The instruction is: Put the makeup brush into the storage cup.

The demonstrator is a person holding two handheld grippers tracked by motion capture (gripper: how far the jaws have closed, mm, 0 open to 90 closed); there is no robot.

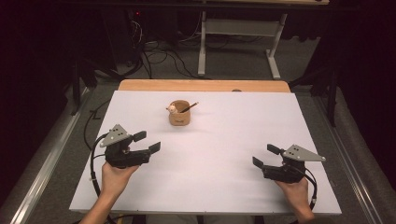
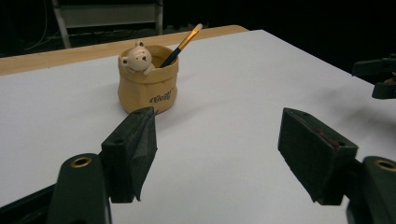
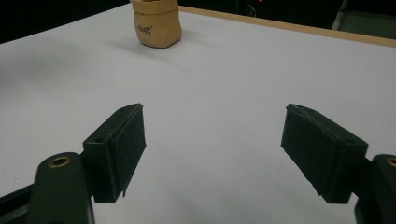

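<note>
Hand-held gripper on the left [image 1: 147,142] hovered spread and empty near the bear-faced pot [image 1: 179,113] holding a paintbrush [image 1: 189,108] mid-worktop; approaching squarely and closing gently would likely avoid tipping.

Tan sack-shaped ceramic pot w/ small bear figure on rim [image 1: 179,114], upright, table centre-rear; black-handled paintbrush [image 2: 182,45] leans inside, tip up.

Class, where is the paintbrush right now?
In the high view, the paintbrush stands tilted inside the tan bear pot, at the table's far middle, nearer the left claw.
</note>
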